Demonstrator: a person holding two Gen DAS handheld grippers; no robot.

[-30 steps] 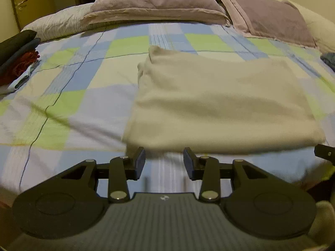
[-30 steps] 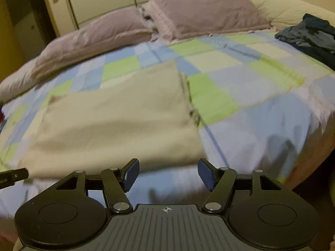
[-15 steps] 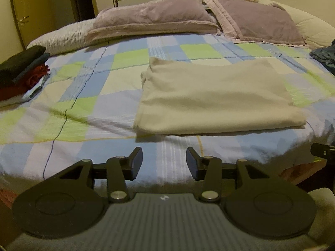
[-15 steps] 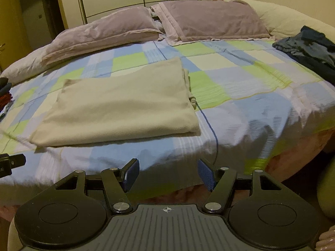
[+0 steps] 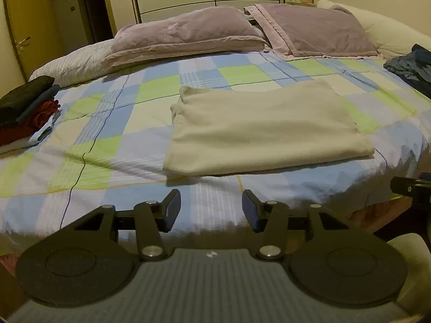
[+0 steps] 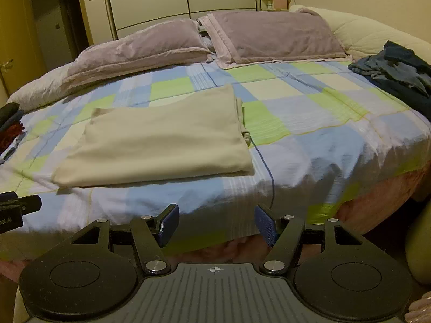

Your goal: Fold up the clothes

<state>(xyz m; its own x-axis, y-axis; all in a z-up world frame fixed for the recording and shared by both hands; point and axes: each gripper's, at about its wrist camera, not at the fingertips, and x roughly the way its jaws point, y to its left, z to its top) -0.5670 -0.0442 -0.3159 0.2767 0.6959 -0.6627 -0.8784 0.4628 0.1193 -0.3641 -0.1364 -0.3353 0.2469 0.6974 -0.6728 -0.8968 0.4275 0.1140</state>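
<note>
The left gripper (image 5: pixel 211 206) is hanging over the near edge of the bed with its dark pads spread wide and nothing between them. In the left wrist view, the cream-coloured folded cloth garment (image 5: pixel 265 130) is lying flat as a tidy rectangle in the middle of the blue, green and white checked bedspread (image 5: pixel 107 123), well beyond the fingertips. A stack of dark and red folded clothes (image 5: pixel 25 110) is sitting at the far left edge, and a heap of crumpled dark blue clothes (image 5: pixel 410 67) is waiting at the far right. Compared with a second ago, the garment is looking smaller and farther off, so this gripper is pulling back from it.

In the right wrist view, the right gripper (image 6: pixel 216 224) is likewise gaping, its blue pads wide apart and gripping nothing, off the bed's near edge. The cream garment (image 6: pixel 161 140) is resting left of centre, apart from both grippers. The dark blue heap (image 6: pixel 396 72) is lying unfolded near the two mauve pillows (image 6: pixel 242 37). Here too the view is widening as the gripper is retreating.

By my judgement, this garment is finished or nearly so; it likely still needs moving to the stack, and the blue heap is still awaiting folding.
</note>
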